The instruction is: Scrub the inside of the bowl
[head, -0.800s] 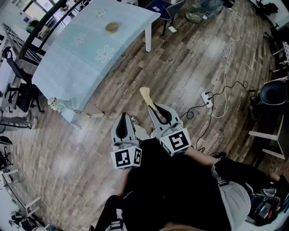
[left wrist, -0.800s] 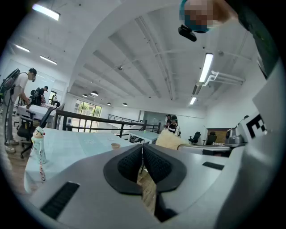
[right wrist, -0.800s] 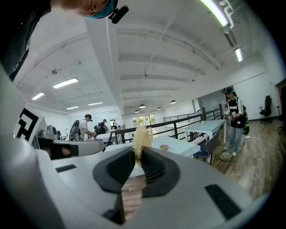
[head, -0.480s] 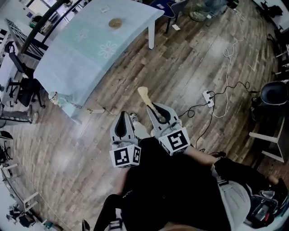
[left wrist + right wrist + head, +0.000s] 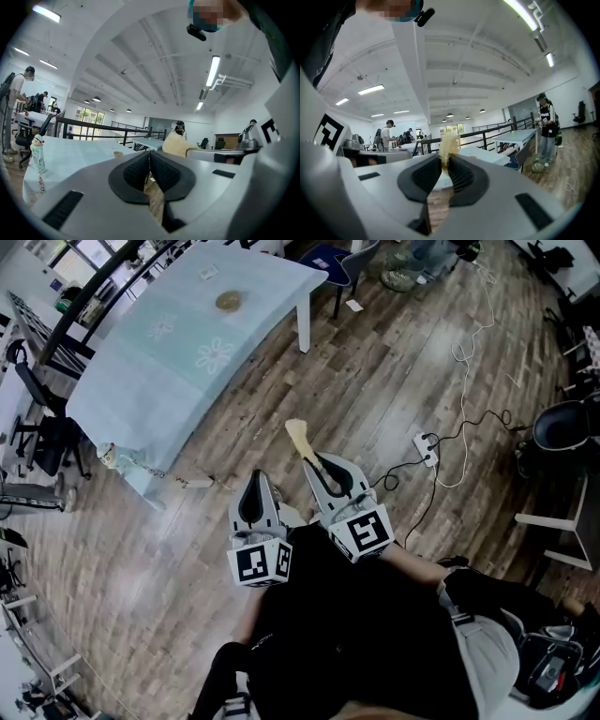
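A small brown bowl (image 5: 227, 301) stands on the light blue table (image 5: 159, 362) far ahead at the upper left; it also shows small in the left gripper view (image 5: 118, 153). I stand on the wooden floor, well short of the table. My right gripper (image 5: 314, 463) is shut on a pale yellow scrub brush (image 5: 298, 435), whose fluffy head sticks out past the pads (image 5: 448, 145). The brush head also shows beside the left gripper (image 5: 174, 144). My left gripper (image 5: 257, 474) is held next to the right one, its jaws (image 5: 149, 161) shut with nothing between them.
A white power strip (image 5: 428, 448) with trailing cables lies on the floor to the right. A dark chair (image 5: 562, 427) stands at the right edge and a blue chair (image 5: 328, 259) beyond the table. A small doll (image 5: 111, 457) hangs at the table's near corner. People stand far off.
Both grippers keep their places and their grip. Only the table and floor drift slightly in the head view.
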Tool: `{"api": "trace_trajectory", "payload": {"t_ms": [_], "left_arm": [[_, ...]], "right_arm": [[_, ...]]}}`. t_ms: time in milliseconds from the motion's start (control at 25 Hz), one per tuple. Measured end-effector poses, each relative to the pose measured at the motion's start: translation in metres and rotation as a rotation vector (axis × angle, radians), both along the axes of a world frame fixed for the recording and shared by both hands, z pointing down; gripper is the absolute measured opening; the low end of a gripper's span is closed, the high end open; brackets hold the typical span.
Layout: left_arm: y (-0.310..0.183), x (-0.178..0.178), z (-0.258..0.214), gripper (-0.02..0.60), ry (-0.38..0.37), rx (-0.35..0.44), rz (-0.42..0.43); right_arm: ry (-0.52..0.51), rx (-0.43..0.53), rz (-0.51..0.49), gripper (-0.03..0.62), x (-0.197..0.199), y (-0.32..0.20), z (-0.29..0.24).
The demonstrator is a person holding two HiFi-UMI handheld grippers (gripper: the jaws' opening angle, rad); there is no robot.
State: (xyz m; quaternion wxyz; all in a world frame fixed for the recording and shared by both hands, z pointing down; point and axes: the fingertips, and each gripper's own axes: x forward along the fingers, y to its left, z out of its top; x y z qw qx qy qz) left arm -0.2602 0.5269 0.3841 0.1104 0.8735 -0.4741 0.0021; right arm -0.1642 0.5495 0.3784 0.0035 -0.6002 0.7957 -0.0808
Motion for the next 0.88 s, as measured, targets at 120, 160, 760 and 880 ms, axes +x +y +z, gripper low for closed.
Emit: {"api": "trace_trajectory", "payload": {"t_ms": [120,160,760,880], "left_arm": [[-0.001,0.003,-0.001,0.017,0.007,0.002,-0.001],[-0.002,0.003,-0.002,0.017,0.006,0.002,-0.003],[-0.065,0.011,0.018,0.017,0.008,-0.05,0.024],[-0.095,0.017,0.017,0.017,0.02,-0.052,0.049]], "right_arm": [[0.011,0.016,0.003,0.049,0.005,0.001,-0.002],[0.009,0.018,0.004,0.049,0.005,0.001,-0.003],[-0.003,-0.092,0.04,0.049,0.01,-0.055,0.027],[0.014,-0.096,0.065,0.049,0.014,-0.082,0.024]]}}
